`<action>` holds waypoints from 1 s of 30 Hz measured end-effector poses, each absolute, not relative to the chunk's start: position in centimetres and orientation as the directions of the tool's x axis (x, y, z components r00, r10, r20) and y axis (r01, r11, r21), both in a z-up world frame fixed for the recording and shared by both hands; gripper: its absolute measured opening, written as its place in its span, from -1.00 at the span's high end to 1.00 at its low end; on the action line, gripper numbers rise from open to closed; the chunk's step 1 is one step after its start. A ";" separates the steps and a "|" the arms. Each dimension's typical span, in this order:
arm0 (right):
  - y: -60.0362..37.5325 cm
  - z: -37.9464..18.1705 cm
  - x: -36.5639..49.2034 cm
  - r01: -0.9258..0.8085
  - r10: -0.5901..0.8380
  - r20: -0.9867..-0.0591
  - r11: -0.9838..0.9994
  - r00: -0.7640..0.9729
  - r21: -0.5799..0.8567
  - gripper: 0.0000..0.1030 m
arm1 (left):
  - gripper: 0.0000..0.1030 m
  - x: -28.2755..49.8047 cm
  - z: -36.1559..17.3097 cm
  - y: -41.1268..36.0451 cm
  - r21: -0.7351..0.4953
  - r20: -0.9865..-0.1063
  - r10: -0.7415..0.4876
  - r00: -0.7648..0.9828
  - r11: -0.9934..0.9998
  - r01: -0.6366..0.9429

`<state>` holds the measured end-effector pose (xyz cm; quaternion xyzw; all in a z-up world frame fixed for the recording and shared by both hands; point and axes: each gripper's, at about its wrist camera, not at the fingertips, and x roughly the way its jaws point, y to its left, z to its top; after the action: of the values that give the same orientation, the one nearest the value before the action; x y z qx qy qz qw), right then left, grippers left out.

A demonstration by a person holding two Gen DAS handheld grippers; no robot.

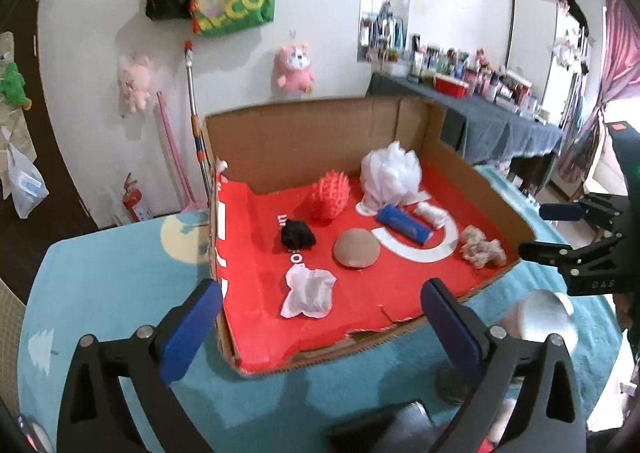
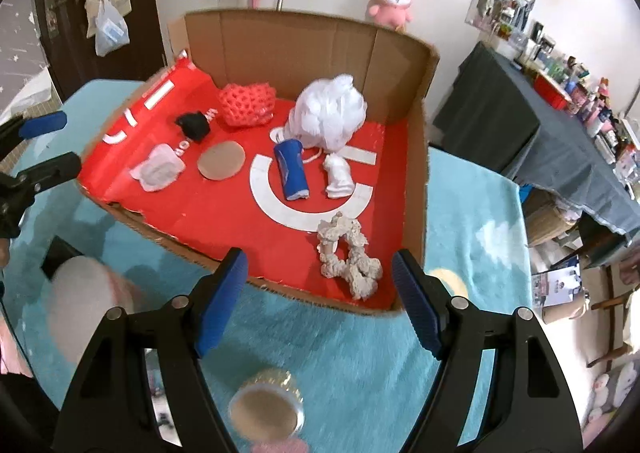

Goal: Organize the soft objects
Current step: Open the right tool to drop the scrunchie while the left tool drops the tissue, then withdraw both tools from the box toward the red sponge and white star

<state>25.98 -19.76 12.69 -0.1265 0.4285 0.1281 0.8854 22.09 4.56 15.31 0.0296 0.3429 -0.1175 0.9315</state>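
A: Gripper status?
B: Left gripper (image 1: 322,327) spread wide, nothing between its pads, hanging over the near edge of the cardboard box (image 1: 304,133). Right gripper (image 2: 320,305) open too, also empty, above the box's near right corner.

A: Where's the soft stuff?
B: All lying on the red floor of the box. White mesh pouf (image 2: 330,115) at the back, red spiky ball (image 2: 248,105) just left of it, black lump (image 2: 194,125) in front of that ball. Tan round pad (image 2: 222,161) mid-floor, crumpled white cloth (image 2: 158,171) to its left by the near edge. Blue roll (image 2: 292,169) and white roll (image 2: 338,175) side by side, apart. Beige knotted rope (image 2: 348,257) near the right front corner, right ahead of the right gripper.

A: Outside the box?
B: Box sits on a teal-covered worktop (image 2: 340,353). Gold-rimmed jar (image 2: 266,409) below the right gripper, blurred. Pale fuzzy blob (image 2: 84,305) on the left, too blurred to identify.
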 end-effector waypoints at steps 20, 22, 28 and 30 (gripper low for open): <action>-22.7 17.6 9.2 -0.257 0.220 -0.533 0.966 0.817 0.004 -0.54 | -1.00 7.1 17.0 2.9 -0.080 -0.440 -0.219 0.871 0.976 0.205; -22.9 17.4 7.8 -0.243 0.216 -0.502 0.970 0.837 0.013 -0.63 | -1.00 5.8 16.5 2.4 -0.066 -0.413 -0.203 0.888 0.979 0.193; -22.7 16.0 4.3 -0.217 0.197 -0.414 0.976 0.889 -0.001 -0.73 | -1.00 3.1 15.5 1.1 -0.067 -0.346 -0.204 0.916 0.979 0.193; -22.3 15.2 3.4 -0.210 0.188 -0.397 0.978 0.898 -0.011 -0.73 | -1.00 2.5 15.0 0.8 -0.061 -0.327 -0.194 0.925 0.981 0.185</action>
<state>3.39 -22.34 15.17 -0.0266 0.2010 0.1021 0.9739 2.53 0.78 15.02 -0.0144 0.1680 -0.0966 0.9809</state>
